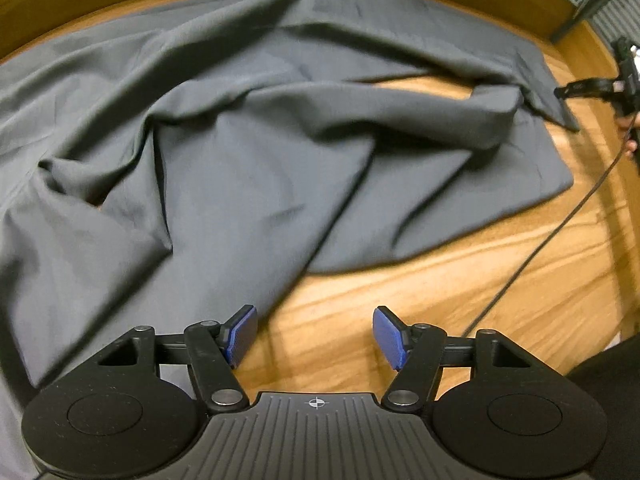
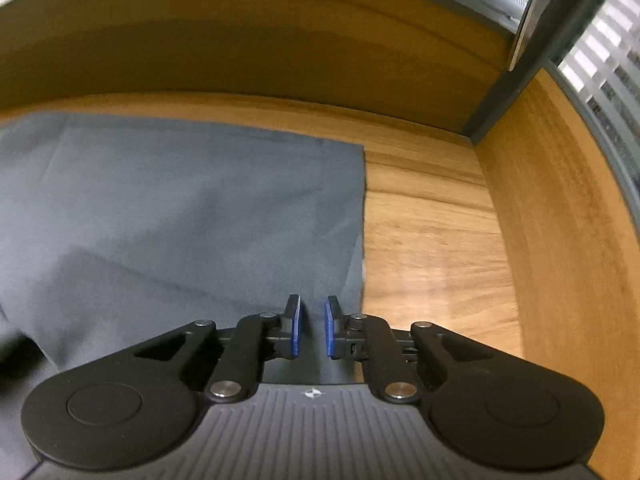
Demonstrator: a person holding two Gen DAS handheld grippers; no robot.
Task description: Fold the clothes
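While the big dark grey cloth garment (image 1: 224, 152) lies rumpled across the brown wooden tabletop (image 1: 460, 280), the left claw (image 1: 315, 336) hangs over its near edge with its blue pads (image 1: 386, 336) wide apart and nothing between them. In the right wrist view the cloth lies flat, with a straight edge beside bare wood. The right claw (image 2: 313, 326) sits above that edge, its pads close together with a thin gap, and no cloth is pinched there.
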